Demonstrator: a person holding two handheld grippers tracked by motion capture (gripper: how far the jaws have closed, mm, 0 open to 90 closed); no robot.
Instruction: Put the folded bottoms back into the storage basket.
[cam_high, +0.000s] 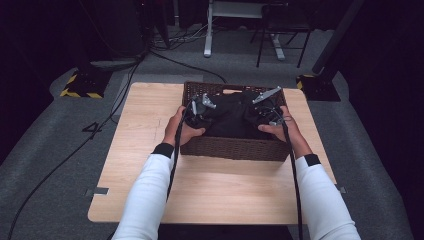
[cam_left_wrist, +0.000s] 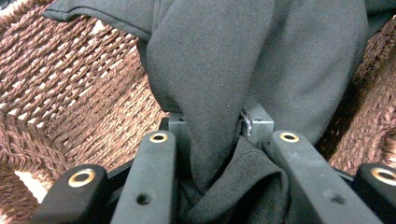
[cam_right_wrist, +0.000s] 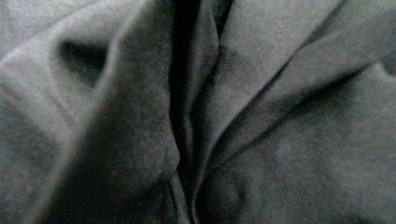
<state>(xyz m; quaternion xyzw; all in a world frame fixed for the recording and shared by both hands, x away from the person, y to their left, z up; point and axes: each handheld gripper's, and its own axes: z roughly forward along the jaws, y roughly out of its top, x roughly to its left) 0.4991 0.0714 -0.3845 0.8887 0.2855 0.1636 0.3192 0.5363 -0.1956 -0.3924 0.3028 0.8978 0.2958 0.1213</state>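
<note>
A black cloth (cam_high: 230, 117) lies bunched inside a brown wicker basket (cam_high: 230, 149) at the far middle of the wooden table (cam_high: 210, 190). My left gripper (cam_high: 202, 107) is at the basket's left end. In the left gripper view it (cam_left_wrist: 212, 123) is shut on a fold of the cloth (cam_left_wrist: 210, 60), which rises from between its jaws, with the basket's woven wall (cam_left_wrist: 70, 84) behind. My right gripper (cam_high: 261, 112) rests on the cloth at the basket's right end. The right gripper view is pressed close against dark folds of the cloth (cam_right_wrist: 261, 116), which hide its jaws.
The basket sits near the table's far edge. Bare wood lies to the basket's left (cam_high: 145, 115) and in front of it. Cables trail from both grippers along the white sleeves (cam_high: 150, 190). Beyond the table stand a chair and desk legs (cam_high: 280, 35) on grey carpet.
</note>
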